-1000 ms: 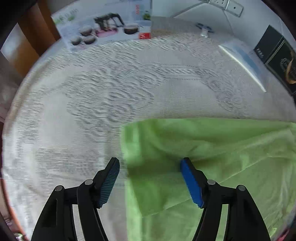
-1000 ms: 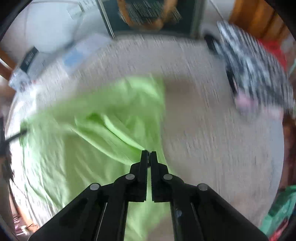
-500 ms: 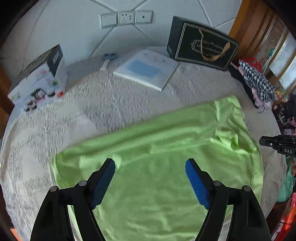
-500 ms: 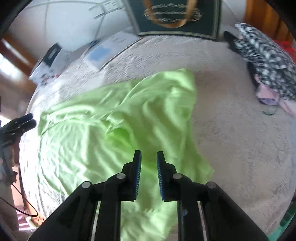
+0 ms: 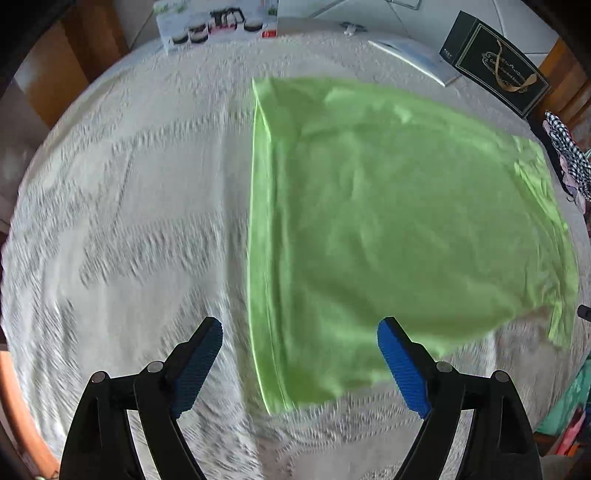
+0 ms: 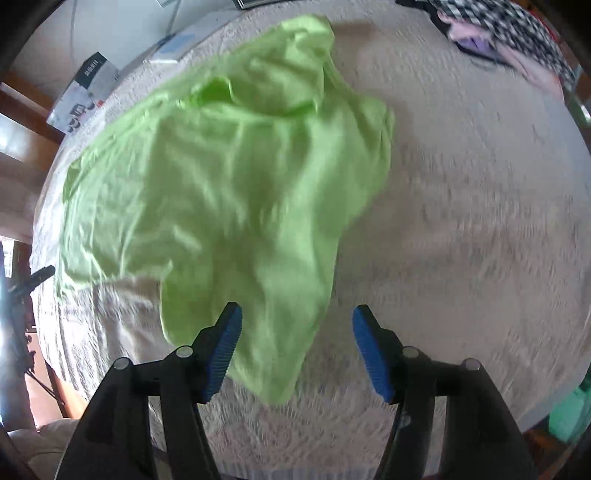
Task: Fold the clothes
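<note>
A: How many garments are on the table?

B: One lime-green shirt [image 5: 388,221] spread on the round table [image 5: 129,184] with its white embossed cloth. A second heap, checked black-and-white cloth [image 6: 517,26] with something pink in it, lies beyond the shirt at the table's far edge, cut off by the frame.

A: And the tongs?

B: Two. The left gripper [image 5: 300,363] is spread wide and grips nothing; the shirt's hemmed edge runs between its blue pads [image 5: 199,363] but lies below on the table. The right gripper [image 6: 296,347] is equally wide, empty, with a rumpled corner of the shirt under it.

A: Boxes?

B: Behind the shirt, by the wall: one dark gift box [image 5: 495,62] with a gold ribbon print, one white box [image 5: 218,22] picturing a tea set, and a flat pale booklet [image 5: 410,55] between them. All are shut, so their contents cannot be seen.

A: Anything unclear?

B: Both views are motion-blurred. The shirt's collar area is bunched, and its sleeves are hard to pick out.
</note>
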### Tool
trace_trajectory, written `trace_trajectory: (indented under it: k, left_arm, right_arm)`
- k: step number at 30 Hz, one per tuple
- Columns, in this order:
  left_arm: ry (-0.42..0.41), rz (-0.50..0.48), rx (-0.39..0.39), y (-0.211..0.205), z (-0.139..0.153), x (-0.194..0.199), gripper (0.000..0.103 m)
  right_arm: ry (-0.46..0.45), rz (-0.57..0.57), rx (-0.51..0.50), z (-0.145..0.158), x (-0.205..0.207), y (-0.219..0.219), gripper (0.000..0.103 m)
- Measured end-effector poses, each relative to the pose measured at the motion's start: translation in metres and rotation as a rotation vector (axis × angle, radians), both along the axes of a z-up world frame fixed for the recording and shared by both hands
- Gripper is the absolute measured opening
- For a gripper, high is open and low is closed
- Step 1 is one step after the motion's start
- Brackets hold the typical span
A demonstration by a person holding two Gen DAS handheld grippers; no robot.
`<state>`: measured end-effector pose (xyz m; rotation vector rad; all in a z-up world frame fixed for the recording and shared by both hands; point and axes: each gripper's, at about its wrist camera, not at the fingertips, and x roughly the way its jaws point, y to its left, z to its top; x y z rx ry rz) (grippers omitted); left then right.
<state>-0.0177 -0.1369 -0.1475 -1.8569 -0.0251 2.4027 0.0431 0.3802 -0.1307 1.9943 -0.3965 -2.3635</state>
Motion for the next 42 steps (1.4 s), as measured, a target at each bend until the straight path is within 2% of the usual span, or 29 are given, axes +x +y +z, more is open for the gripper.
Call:
trace_trajectory:
  k: [3, 5, 8, 14, 17, 18, 19, 20, 21, 22, 23, 24, 29, 31, 34, 38, 39, 40, 41, 42]
  left_arm:
    - [0.013, -0.002, -0.017, 0.007, -0.013, 0.012, 0.087]
    - [0.041, -0.010, -0.044, 0.013, -0.016, 0.018, 0.092]
    - [0.053, -0.007, -0.045, 0.016, -0.019, 0.026, 0.093]
    - [0.062, 0.018, -0.065, 0.018, -0.024, 0.032, 0.094]
    - [0.031, 0.030, -0.064, 0.017, -0.025, 0.029, 0.092]
    - [0.020, 0.033, -0.064, 0.016, -0.025, 0.028, 0.090]
    - [0.013, 0.038, -0.062, 0.016, -0.024, 0.027, 0.082]
    - [0.014, 0.040, -0.058, 0.017, -0.021, 0.027, 0.066]
    - [0.018, 0.042, -0.053, 0.018, -0.019, 0.027, 0.053]
    - [0.019, 0.050, -0.044, 0.017, -0.016, 0.027, 0.025]
    - [0.019, 0.070, -0.024, 0.016, -0.014, 0.028, 0.021]
    - [0.018, 0.093, 0.003, 0.014, -0.012, 0.028, 0.020]
    - [0.088, 0.079, 0.096, 0.016, 0.024, 0.033, 0.017]
    - [0.109, 0.076, 0.146, 0.011, 0.039, 0.022, 0.017]
    - [0.110, 0.104, 0.196, 0.010, 0.048, -0.017, 0.017]
    - [0.085, 0.174, 0.215, -0.002, 0.040, -0.085, 0.018]
    - [0.070, 0.194, 0.207, -0.009, 0.039, -0.099, 0.018]
    - [0.055, 0.216, 0.196, -0.015, 0.038, -0.113, 0.023]
    - [0.054, 0.230, 0.183, -0.019, 0.039, -0.118, 0.042]
    - [0.062, 0.241, 0.170, -0.023, 0.043, -0.121, 0.056]
  right_arm:
    - [0.006, -0.012, 0.012, -0.002, 0.013, -0.008, 0.062]
    - [0.013, -0.014, 0.023, -0.003, 0.018, -0.014, 0.062]
    - [0.025, -0.012, 0.042, -0.003, 0.025, -0.026, 0.062]
    - [0.047, -0.043, 0.054, -0.013, 0.032, -0.034, 0.062]
    - [0.060, -0.036, 0.073, -0.018, 0.031, -0.039, 0.066]
    - [0.063, -0.029, 0.084, -0.018, 0.031, -0.041, 0.070]
    - [0.060, -0.019, 0.098, -0.016, 0.030, -0.045, 0.071]
    - [0.056, -0.009, 0.112, -0.015, 0.029, -0.048, 0.071]
    - [0.052, 0.001, 0.126, -0.014, 0.028, -0.052, 0.062]
    - [0.049, 0.010, 0.141, -0.013, 0.027, -0.055, 0.040]
    - [0.045, 0.020, 0.155, -0.012, 0.027, -0.059, 0.019]
    - [0.041, 0.030, 0.169, -0.011, 0.026, -0.062, 0.006]
    - [0.078, -0.002, 0.042, 0.023, 0.012, -0.048, 0.006]
    - [0.102, -0.003, 0.006, 0.042, -0.004, -0.040, 0.006]
    - [0.122, 0.002, -0.024, 0.066, -0.047, -0.030, 0.006]
    - [0.138, -0.033, -0.063, 0.073, -0.120, -0.008, 0.007]
    - [0.127, -0.042, -0.044, 0.070, -0.137, -0.007, 0.011]
    - [0.121, -0.054, -0.027, 0.068, -0.149, -0.005, 0.025]
    - [0.119, -0.070, -0.011, 0.067, -0.155, -0.002, 0.037]
    - [0.117, -0.087, 0.005, 0.067, -0.161, 0.002, 0.058]
